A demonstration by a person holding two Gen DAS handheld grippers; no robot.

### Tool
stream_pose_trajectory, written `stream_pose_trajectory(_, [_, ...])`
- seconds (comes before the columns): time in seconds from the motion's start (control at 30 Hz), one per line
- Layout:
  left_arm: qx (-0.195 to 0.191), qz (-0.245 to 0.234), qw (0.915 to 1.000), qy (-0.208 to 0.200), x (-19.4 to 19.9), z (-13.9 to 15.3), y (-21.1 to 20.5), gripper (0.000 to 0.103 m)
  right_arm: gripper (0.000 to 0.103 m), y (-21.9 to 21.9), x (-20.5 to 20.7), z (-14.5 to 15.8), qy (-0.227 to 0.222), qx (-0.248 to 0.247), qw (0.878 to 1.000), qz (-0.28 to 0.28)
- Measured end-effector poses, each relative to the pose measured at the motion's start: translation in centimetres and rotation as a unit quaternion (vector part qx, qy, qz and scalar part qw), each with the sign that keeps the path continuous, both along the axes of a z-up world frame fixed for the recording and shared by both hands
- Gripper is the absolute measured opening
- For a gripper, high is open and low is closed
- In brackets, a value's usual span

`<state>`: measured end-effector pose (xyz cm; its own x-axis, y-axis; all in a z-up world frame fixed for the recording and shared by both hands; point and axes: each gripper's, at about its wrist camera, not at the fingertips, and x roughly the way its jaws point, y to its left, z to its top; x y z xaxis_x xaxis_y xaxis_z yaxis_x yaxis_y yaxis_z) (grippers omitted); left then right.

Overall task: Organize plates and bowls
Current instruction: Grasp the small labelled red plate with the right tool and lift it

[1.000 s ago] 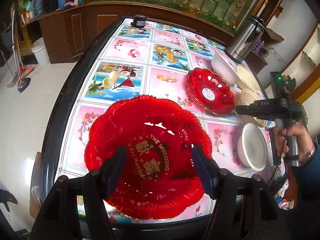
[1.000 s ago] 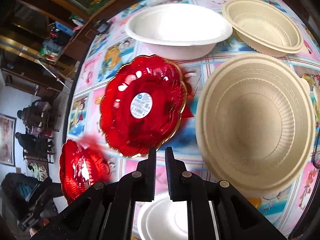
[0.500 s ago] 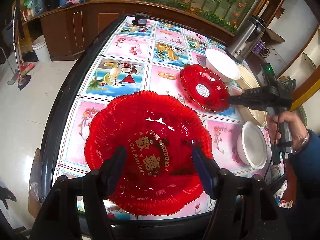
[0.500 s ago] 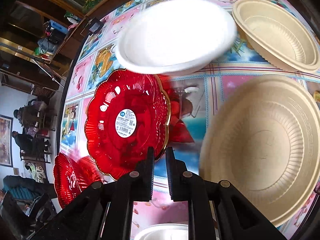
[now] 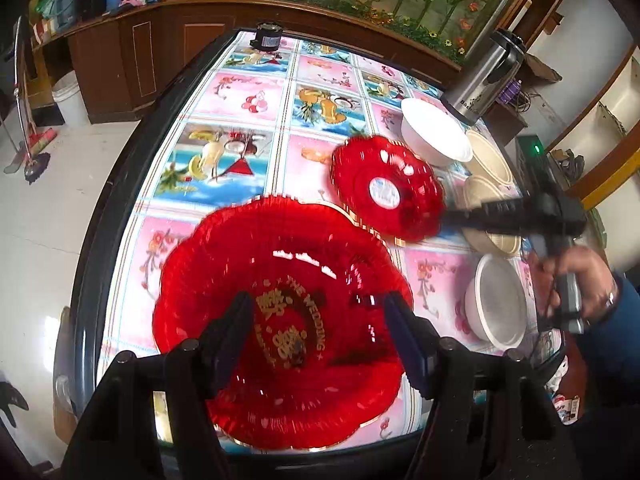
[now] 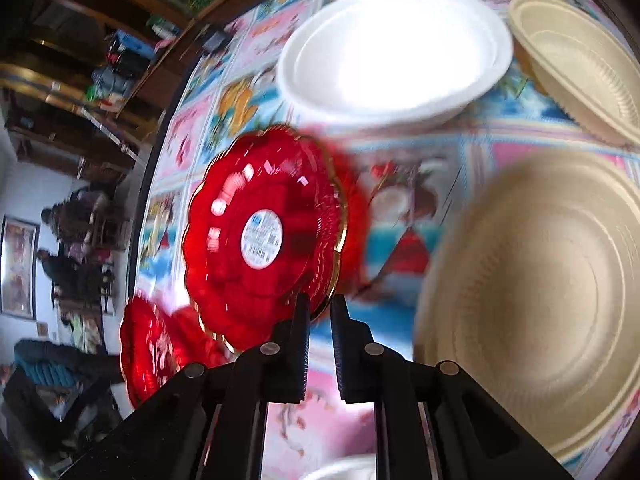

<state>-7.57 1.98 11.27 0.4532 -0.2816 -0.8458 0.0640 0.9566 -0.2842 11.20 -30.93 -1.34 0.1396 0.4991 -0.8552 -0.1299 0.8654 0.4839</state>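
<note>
A large red plate (image 5: 280, 320) with gold lettering lies at the table's near edge. My left gripper (image 5: 320, 312) is open just above it, fingers spread over its centre. My right gripper (image 6: 320, 304) is shut on the rim of a small red plate (image 6: 260, 236) with a white sticker, lifted and tilted off the table; it also shows in the left wrist view (image 5: 386, 190). A white bowl (image 6: 392, 52), two beige bowls (image 6: 540, 300) (image 6: 580, 60) and another white bowl (image 5: 500, 300) stand to the right.
A steel kettle (image 5: 488, 76) stands at the far right corner. A small black object (image 5: 266, 38) sits at the table's far edge. The patterned tabletop (image 5: 240, 100) has a dark raised rim. Cabinets and shelves stand beyond.
The right gripper has lifted the small red plate by its rim and tilted it, moving left toward the large plate. The left gripper has shifted slightly over the large plate.
</note>
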Motion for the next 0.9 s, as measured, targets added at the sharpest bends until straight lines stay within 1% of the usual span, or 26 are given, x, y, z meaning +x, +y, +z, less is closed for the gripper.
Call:
stream_pose_trajectory(0.07, [-0.001,-0.003,1.0000,-0.002,0.9,0.3,-0.1,0.067,0.012,0.1,-0.8,0.1,0.006,-0.006,1.000,0.014])
stream_pose_trajectory(0.17, [-0.004,-0.010,0.9999,-0.005,2.9,0.9,-0.7,0.067,0.012,-0.1,-1.6,0.3,0.004,-0.035,0.999,0.027])
stream_pose_trajectory(0.2, [-0.005,-0.013,0.9999,-0.005,3.4,1.0,-0.8,0.067,0.013,-0.4,-1.8,0.5,-0.009,-0.051,0.998,0.026])
stream_pose_trajectory(0.27, [-0.005,-0.021,0.9997,-0.007,4.4,1.2,-1.4,0.067,0.016,-1.4,-1.8,0.6,-0.012,-0.056,0.998,0.009])
stream_pose_trajectory(0.3, [-0.006,-0.026,0.9996,-0.006,5.0,1.2,-1.7,0.067,0.024,-2.1,-1.7,0.7,-0.010,-0.049,0.999,-0.003])
stream_pose_trajectory(0.33, [-0.008,-0.029,0.9995,-0.005,5.6,1.1,-2.0,0.067,0.034,-2.7,-1.7,0.8,-0.012,-0.048,0.999,-0.012])
stream_pose_trajectory(0.4, [-0.014,-0.034,0.9993,0.000,6.8,1.0,-2.4,0.067,0.042,-4.1,-1.8,1.3,-0.023,-0.058,0.997,-0.039])
stream_pose_trajectory(0.47, [-0.018,-0.037,0.9991,0.009,8.2,0.5,-2.8,0.067,0.042,-5.2,-1.9,1.7,-0.028,-0.052,0.996,-0.062])
stream_pose_trajectory(0.57, [-0.041,-0.034,0.9980,0.035,10.6,-0.7,-2.9,0.067,0.042,-5.1,-2.7,2.9,-0.029,0.018,0.998,-0.059])
stream_pose_trajectory(0.63, [-0.047,-0.031,0.9972,0.050,11.8,-1.4,-3.1,0.067,0.042,-4.5,-2.9,3.6,-0.036,0.035,0.997,-0.055])
stream_pose_trajectory(0.7, [-0.046,-0.031,0.9966,0.061,13.1,-2.2,-3.4,0.067,0.042,-3.2,-2.8,3.5,-0.033,0.024,0.998,-0.046])
stream_pose_trajectory(0.83, [-0.025,-0.028,0.9964,0.075,14.9,-3.8,-4.1,0.066,0.042,-2.7,-2.4,2.6,-0.022,-0.008,0.998,-0.054])
stream_pose_trajectory(0.9, [-0.016,-0.029,0.9964,0.078,15.4,-4.6,-4.4,0.065,0.042,-2.6,-2.2,2.0,-0.015,-0.014,0.998,-0.059])
